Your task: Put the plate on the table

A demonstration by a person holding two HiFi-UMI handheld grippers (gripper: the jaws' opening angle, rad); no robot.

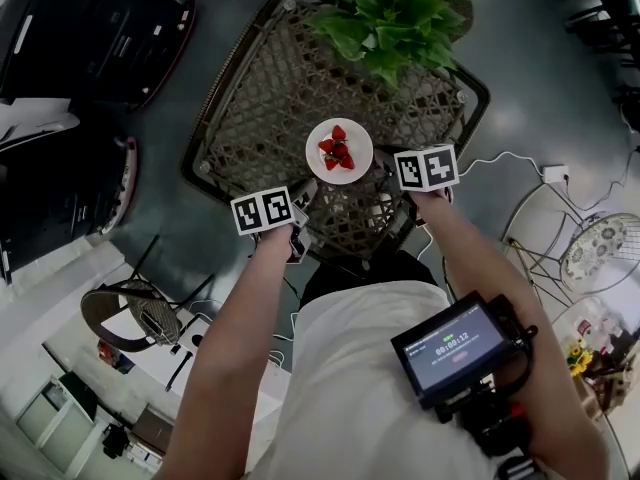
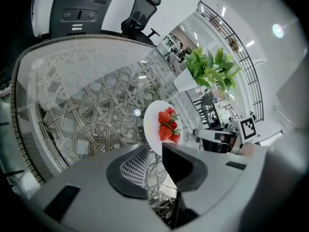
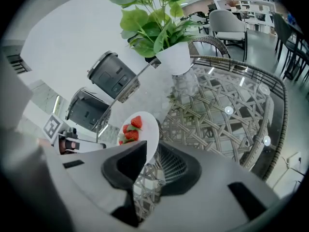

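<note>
White plate (image 1: 352,140) with red strawberries (image 1: 337,151) shows in the upper middle of the head view, over the woven table (image 1: 250,98) with its glass top. The left gripper (image 1: 303,200) is at the plate's lower left edge. The right gripper (image 1: 388,173) is at its right edge. A green plant (image 1: 395,8) is at the top.

In the left gripper view, the jaws are almost closed and pinch the plate's rim in the middle of the frame.

In the right gripper view, the jaws pinch the rim too, low in the middle. The plant's white pot (image 3: 175,57) stands above.
</note>
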